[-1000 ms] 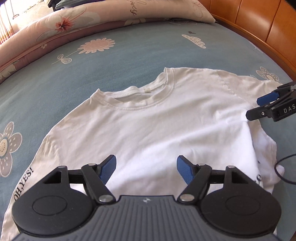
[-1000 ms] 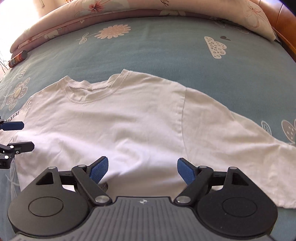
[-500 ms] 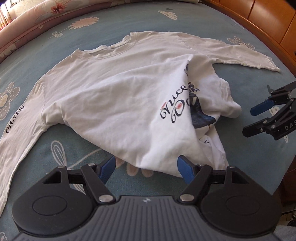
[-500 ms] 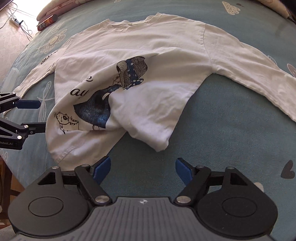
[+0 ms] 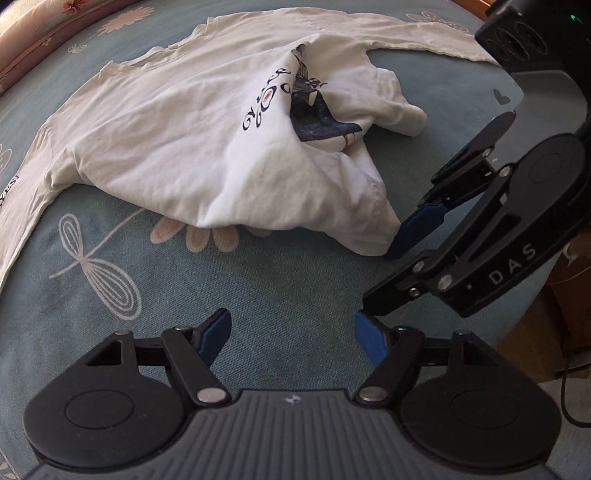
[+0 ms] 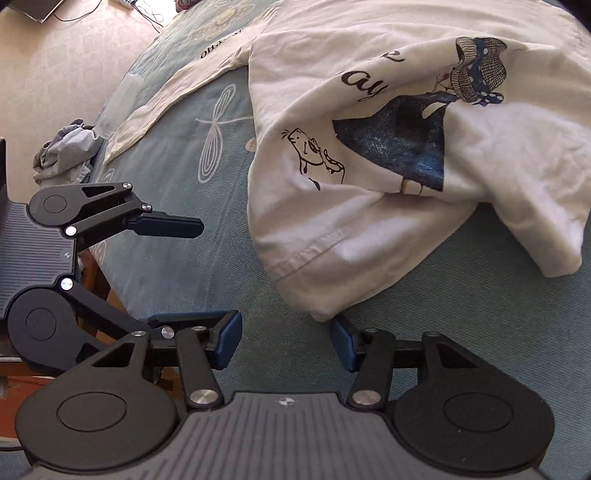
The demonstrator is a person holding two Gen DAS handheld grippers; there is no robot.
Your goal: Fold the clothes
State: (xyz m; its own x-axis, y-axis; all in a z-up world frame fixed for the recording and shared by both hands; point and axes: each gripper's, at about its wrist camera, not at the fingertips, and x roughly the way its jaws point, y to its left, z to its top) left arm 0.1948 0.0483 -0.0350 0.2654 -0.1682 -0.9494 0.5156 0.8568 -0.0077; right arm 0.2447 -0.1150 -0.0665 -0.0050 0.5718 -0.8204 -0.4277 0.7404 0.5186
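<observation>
A white long-sleeved shirt [image 5: 166, 129] lies rumpled on the blue flowered bedsheet [image 5: 258, 288]. Its lower part is thrown back, so the dark blue print [image 6: 399, 147] faces up. My left gripper [image 5: 291, 332] hovers open over bare sheet, short of the shirt. The right gripper [image 6: 284, 338] has its jaws closing, with nothing pressed between them. The shirt's hem corner [image 6: 317, 306] lies just ahead of its right finger. In the left wrist view the right gripper [image 5: 384, 275] comes in from the right, and its upper fingertip [image 5: 406, 236] is at that hem corner [image 5: 369, 243].
A flowered quilt [image 5: 22, 22] lies along the far side of the bed. The left sleeve [image 6: 218, 48], printed with letters, runs toward the bed's edge. Beyond that edge are a beige floor [image 6: 55, 55] and a crumpled grey cloth [image 6: 62, 155]. Wood shows at the bed's near corner [image 5: 546, 332].
Both grippers pulled back from over the shirt toward the near edge of the bed. The shirt now lies bunched with its print showing. The right gripper's jaws have narrowed and it came close to the left gripper.
</observation>
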